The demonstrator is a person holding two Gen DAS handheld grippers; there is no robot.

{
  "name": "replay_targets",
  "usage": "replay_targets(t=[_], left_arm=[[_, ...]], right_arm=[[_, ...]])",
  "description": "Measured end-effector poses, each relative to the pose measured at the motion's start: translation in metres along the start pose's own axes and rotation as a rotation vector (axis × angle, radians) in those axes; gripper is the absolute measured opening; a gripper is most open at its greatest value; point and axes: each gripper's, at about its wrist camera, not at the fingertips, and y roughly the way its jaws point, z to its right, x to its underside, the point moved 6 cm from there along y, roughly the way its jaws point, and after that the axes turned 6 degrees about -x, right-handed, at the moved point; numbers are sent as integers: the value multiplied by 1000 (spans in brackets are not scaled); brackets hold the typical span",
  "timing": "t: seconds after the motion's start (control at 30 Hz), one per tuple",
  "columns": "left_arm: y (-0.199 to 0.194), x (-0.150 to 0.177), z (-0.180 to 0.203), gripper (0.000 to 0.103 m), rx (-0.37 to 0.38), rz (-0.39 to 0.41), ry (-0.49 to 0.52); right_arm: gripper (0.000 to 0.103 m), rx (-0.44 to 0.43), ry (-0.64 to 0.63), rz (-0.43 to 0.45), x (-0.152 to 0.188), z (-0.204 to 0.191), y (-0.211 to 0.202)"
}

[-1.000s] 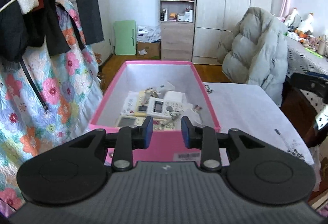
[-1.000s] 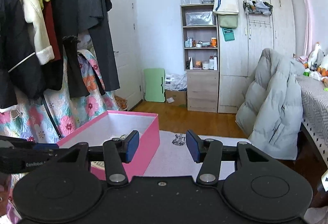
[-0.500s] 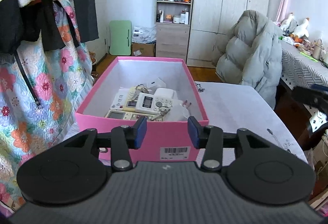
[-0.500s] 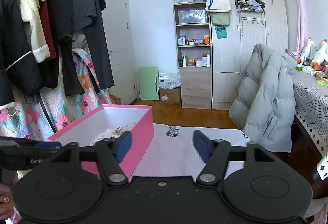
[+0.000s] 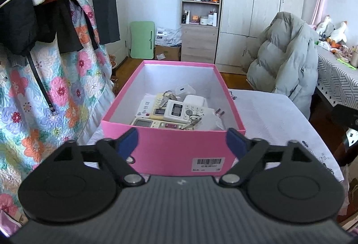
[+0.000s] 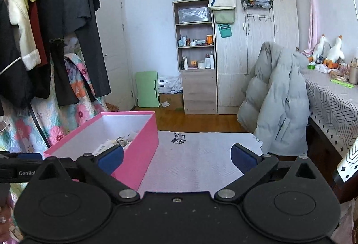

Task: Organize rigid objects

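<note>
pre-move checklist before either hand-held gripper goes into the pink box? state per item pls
1. Left hand-held gripper open and empty: ok, jaws spread wide, nothing between them.
2. Right hand-held gripper open and empty: ok, jaws wide over the white cloth.
3. Pink box open on top: ok, no lid on it.
4. Contents in view: ok from the left wrist view: remote controls, keys, white charger, piled together.
5. One item free to grasp alone: cannot tell, items overlap.
6. Right gripper lined up with the box: not ok, box sits to its left.
</note>
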Motion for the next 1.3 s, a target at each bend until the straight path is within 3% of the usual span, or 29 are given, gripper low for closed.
replay_targets(t=[0.23, 0.67, 0.9, 1.3], left_arm=[[-1, -1, 1, 103, -45, -3, 52], [-2, 5, -5, 103, -90, -62, 42], [-2, 7, -1, 103, -142, -60, 103], [-3, 10, 2, 103, -99, -73, 93]], right_arm=[[103, 16, -25, -7, -4, -3, -1], [103, 17, -8, -34, 0, -3, 0], [103, 22, -6, -47, 2, -4, 1], [103, 20, -15, -78, 7, -6, 3]])
